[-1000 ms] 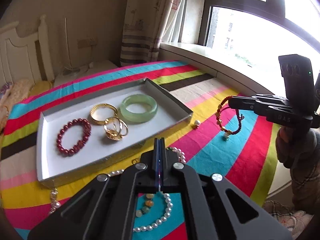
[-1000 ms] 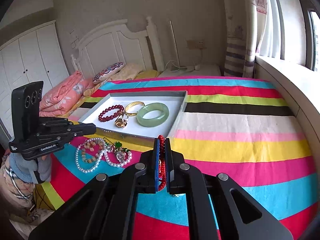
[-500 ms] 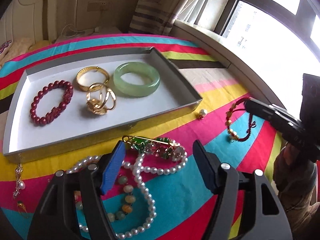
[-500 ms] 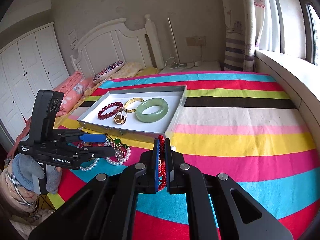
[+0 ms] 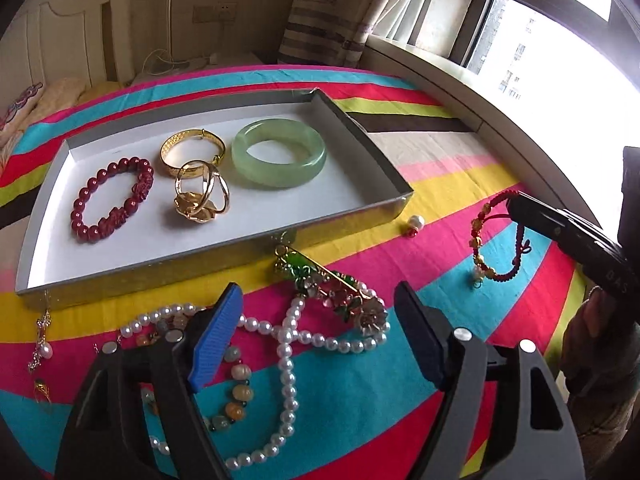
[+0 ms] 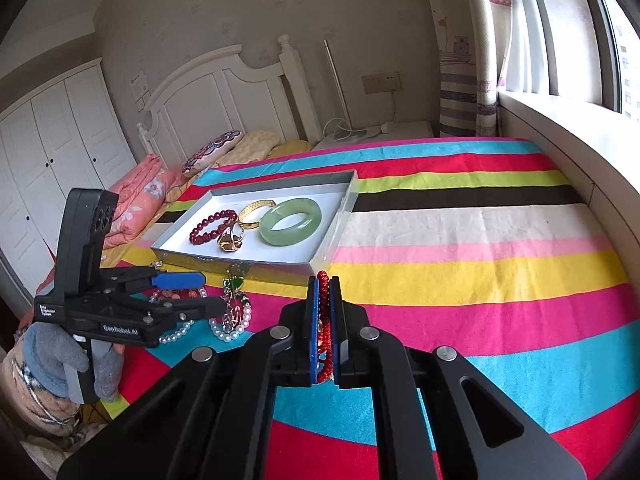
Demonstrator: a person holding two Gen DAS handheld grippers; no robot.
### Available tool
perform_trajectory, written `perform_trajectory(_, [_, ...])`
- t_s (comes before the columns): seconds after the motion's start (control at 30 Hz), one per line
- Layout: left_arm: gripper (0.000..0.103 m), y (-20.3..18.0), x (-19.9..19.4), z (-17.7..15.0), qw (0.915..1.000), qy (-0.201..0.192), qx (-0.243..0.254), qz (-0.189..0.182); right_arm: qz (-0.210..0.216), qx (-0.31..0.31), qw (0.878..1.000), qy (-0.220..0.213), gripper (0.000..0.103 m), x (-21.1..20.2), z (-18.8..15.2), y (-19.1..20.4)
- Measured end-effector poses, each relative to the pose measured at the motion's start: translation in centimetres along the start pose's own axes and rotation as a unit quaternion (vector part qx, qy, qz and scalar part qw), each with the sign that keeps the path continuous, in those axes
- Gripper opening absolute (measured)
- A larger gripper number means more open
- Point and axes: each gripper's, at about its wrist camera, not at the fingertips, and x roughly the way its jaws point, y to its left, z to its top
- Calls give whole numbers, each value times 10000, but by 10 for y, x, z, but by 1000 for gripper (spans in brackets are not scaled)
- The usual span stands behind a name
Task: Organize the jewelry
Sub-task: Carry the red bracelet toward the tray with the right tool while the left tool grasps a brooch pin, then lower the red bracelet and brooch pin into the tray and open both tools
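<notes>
four bracelets in one tray [image 5: 394, 168]; left gripper [image 5: 320, 344] wide, right gripper [image 6: 324, 328] pinching one red cord bracelet [image 5: 496, 240]

Four bracelets [image 5: 276, 152] lie in the tray [image 5: 384, 160]; the necklaces [image 5: 288, 344] lie before it on the bedspread [image 6: 480, 280].

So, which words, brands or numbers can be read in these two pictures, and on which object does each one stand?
"GenRobot.AI": white letters on the side of the left gripper, right wrist view.
Small white label on the back end of the same gripper: two or three lines, too small to read.
"D A S": faint raised letters on the body of the right gripper, left wrist view; possibly part of a longer word.
Nothing readable on the tray.
</notes>
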Motion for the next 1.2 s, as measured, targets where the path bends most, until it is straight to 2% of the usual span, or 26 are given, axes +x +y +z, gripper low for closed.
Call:
perform_trajectory(0.1, [54,-8,15,6,9999,90,43,-5,66,14,10000,34,6,4,-3,2])
perform_trajectory(0.13, [49,-13,17,7,9999,-3,123,119,77,-14,10000,39,6,4,-3,4])
perform_trajectory(0.17, [31,-16,19,7,9997,-28,195,171,80,-36,10000,32,6,3,-3,5])
perform_trajectory(0.2, [19,-17,19,6,9996,-61,236,135,79,-55,10000,13,6,2,-3,6])
perform_trajectory(0.23, [17,-20,18,6,9995,-82,277,116,68,-74,9999,-29,6,-1,-2,7])
perform_trajectory(0.33, [17,-26,3,1,9979,-428,476,100,67,-81,9998,-173,6,-11,1,5])
perform_trajectory(0.47, [17,-30,-12,-2,9967,-531,621,18,108,-29,9994,-319,6,-18,3,4])
perform_trajectory(0.67, [16,-23,-33,0,9961,-696,547,-69,203,-156,9989,-384,6,-20,14,16])
perform_trajectory(0.7, [8,-20,-37,2,9960,-736,509,-75,202,-227,9988,-393,6,-20,17,20])
perform_trajectory(0.77, [6,-13,-44,7,9960,-784,421,-113,217,-328,9984,-415,6,-18,24,27])
perform_trajectory(0.93, [6,5,-61,16,9953,-914,257,-169,271,-549,9973,-415,6,-2,43,44])
perform_trajectory(1.2, [6,25,-84,27,9933,-1119,278,7,461,-671,9963,-263,6,38,65,63])
